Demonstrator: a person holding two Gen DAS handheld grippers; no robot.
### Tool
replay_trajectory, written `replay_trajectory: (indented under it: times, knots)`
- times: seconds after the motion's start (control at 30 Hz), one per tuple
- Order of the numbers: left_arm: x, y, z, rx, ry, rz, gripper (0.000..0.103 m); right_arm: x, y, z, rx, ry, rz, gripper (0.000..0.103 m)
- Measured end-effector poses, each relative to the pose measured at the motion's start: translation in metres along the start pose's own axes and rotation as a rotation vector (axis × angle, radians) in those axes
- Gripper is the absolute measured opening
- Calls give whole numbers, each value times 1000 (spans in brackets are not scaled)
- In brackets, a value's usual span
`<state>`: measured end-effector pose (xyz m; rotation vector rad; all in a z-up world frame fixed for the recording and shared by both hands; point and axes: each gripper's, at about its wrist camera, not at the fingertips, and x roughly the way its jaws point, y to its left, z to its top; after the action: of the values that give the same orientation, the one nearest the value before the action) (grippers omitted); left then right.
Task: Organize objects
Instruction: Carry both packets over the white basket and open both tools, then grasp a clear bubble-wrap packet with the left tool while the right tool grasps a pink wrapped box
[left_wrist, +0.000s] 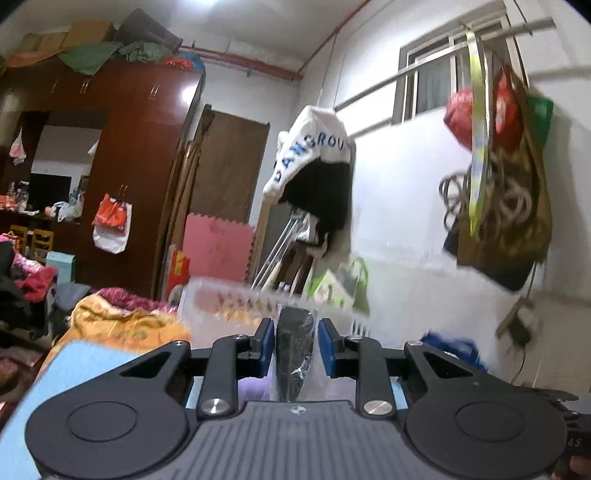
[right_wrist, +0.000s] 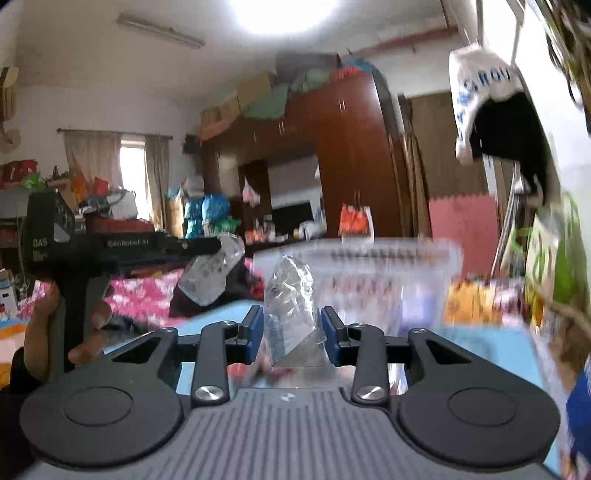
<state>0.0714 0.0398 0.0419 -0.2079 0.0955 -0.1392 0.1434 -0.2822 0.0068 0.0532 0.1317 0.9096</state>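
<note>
Holding a dark wrapped item (left_wrist: 295, 347), the left gripper (left_wrist: 296, 345) is clamped narrow; the right gripper (right_wrist: 291, 334) pinches a clear plastic packet (right_wrist: 291, 314). The clear basket (right_wrist: 388, 280) lies straight ahead of both, the right one seemingly nearer.

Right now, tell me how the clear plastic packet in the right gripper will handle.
The clear plastic packet looks crinkled and thin, so probably floppy and light. Its glossy film may slip between the right gripper's blue pads. The part above the pads stands unsupported, so it could sag or swing.
</note>
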Motion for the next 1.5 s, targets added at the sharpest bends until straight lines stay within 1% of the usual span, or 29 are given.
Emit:
replay_trajectory:
  times: [0.1,0.2,0.23,0.3,0.4,0.43,0.47,0.5,0.53,0.57,0.6,0.63,0.67,0.7,0.73,0.77,0.83,0.9,0.93,1.03,1.1,1.13,1.17,1.2,1.23,1.3,1.37,1.4,1.5]
  knots:
    - [27,4,30,-37,12,-15,30,22,-5,41,-23,-15,11,38]
    - [66,7,51,-70,59,6,30,56,-12,71,-26,22,-17,38]
    - [80,11,57,-89,83,13,30,65,-13,77,-30,32,-31,38]
    - [109,21,69,-123,122,56,30,85,-18,87,-37,57,-67,38]
    - [149,38,68,-173,217,111,32,115,-30,94,-24,112,-98,38]
    - [161,41,65,-173,253,134,36,127,-32,93,-38,142,-106,39]
    - [171,44,61,-163,284,148,45,136,-33,91,-47,166,-117,40]
    - [175,46,57,-157,291,159,57,147,-34,89,-53,185,-129,44]
    - [175,48,54,-148,291,171,61,152,-34,86,-58,199,-136,59]
    - [169,51,52,-132,282,174,62,152,-31,85,-63,204,-141,77]
    - [161,51,51,-118,258,171,63,149,-29,83,-72,192,-146,84]
    - [149,49,50,-97,226,168,64,141,-26,80,-88,173,-150,95]
    - [134,48,49,-80,201,164,71,132,-22,79,-100,157,-155,99]
    - [118,47,46,-75,183,159,81,119,-19,77,-104,142,-160,101]
    - [104,46,41,-75,175,152,84,105,-16,73,-105,134,-157,103]
    - [87,46,33,-73,172,137,89,92,-15,68,-102,126,-149,103]
    - [59,48,10,-75,200,147,89,61,-16,50,-75,109,-130,103]
    - [31,55,-17,-92,218,170,89,44,-23,32,-30,111,-118,103]
    - [16,59,-33,-114,217,169,89,32,-27,17,0,111,-117,103]
    - [-14,66,-65,-182,229,174,89,7,-39,-20,118,91,-111,103]
    - [-28,52,-75,-126,229,174,89,-1,-40,-34,197,82,-55,103]
    - [-30,43,-77,-84,233,174,89,-1,-33,-42,203,89,-21,103]
    - [-30,31,-77,-38,238,171,89,3,-22,-46,177,109,-5,103]
    - [-29,21,-77,4,243,162,89,8,-13,-47,137,130,-7,103]
    - [-27,11,-77,45,246,154,89,15,0,-48,81,145,-22,103]
    - [-23,-2,-85,101,257,158,89,27,15,-49,23,155,-51,103]
    - [-16,-6,-92,121,286,151,89,41,20,-52,7,174,-77,103]
    - [-14,-5,-96,120,299,145,89,48,21,-53,2,180,-103,103]
    - [-15,-5,-106,124,305,147,89,52,22,-61,-5,200,-135,103]
